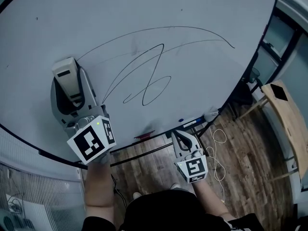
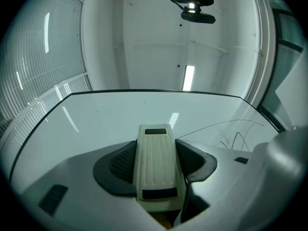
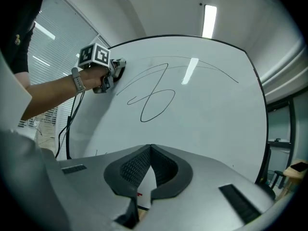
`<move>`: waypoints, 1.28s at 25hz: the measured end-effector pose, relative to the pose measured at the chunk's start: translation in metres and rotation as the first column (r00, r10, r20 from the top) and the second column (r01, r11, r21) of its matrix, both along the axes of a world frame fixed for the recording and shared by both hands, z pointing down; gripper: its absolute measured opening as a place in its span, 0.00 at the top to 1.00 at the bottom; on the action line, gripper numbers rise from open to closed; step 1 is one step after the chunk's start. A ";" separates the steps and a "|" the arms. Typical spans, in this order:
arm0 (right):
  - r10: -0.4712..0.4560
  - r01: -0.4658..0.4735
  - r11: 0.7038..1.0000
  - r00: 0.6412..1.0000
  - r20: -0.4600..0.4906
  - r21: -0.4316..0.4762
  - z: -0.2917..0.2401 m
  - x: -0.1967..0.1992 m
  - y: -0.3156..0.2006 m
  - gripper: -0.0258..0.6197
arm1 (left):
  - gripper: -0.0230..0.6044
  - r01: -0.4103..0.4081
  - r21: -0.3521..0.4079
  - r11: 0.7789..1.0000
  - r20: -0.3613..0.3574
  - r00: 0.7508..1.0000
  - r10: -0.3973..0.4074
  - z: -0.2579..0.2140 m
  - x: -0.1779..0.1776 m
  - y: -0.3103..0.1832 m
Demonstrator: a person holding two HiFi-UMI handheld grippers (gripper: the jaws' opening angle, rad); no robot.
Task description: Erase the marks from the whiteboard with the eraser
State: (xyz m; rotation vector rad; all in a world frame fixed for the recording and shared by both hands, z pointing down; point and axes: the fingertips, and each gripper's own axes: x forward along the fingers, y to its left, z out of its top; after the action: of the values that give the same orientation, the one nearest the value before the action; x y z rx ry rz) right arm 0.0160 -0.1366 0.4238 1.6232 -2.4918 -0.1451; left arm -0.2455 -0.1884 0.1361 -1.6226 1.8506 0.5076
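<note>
Risk first: left gripper (image 1: 67, 91) was clamped on the eraser (image 1: 64, 76), pads on its two long sides, at left of centre in the head view. It sat at the whiteboard (image 1: 207, 85), just left of the marks (image 1: 153, 76). No view showed firm contact with the board.

Possible failures, judged:
- Side grip only. Hard pressure during a stroke could twist the eraser between the pads or push it out.
- Eraser tilted onto one edge would leave streaks rather than a clean band.
- Fainter long line in the upper middle of the frame was easy to miss. A pass following only the dark lines could leave it.
- Right gripper (image 3: 148, 163), jaws pressed together on nothing, hung low by the tray (image 1: 159, 137) at the board's lower edge. A careless swing there could knock the marker (image 1: 192, 122) off.
- Cable (image 1: 219, 146) lay on the floor at lower right, near the person's feet. A side step along the board could catch it.

Counts:
- Whiteboard: one.
- Eraser: one.
- Grippers: two.
- Marks: one looped scribble, two long sweeps (one dark, one faint), all uncleaned.
- Marker: one blue-capped seen. A red item beside it was too small to identify.
- Cable: one.
</note>
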 end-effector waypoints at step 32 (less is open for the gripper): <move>0.117 -0.117 0.993 0.993 0.008 -0.028 0.000 0.157 0.019 0.92 | 0.55 -0.142 -0.067 0.988 0.120 0.981 0.149 -0.023 0.196 -0.033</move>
State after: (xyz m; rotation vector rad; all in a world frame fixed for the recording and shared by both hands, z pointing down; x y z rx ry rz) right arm 0.1727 -0.1179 0.4238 1.7568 -2.3866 -0.0883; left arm -0.0492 -0.2216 0.1134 -1.7962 1.6776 0.4081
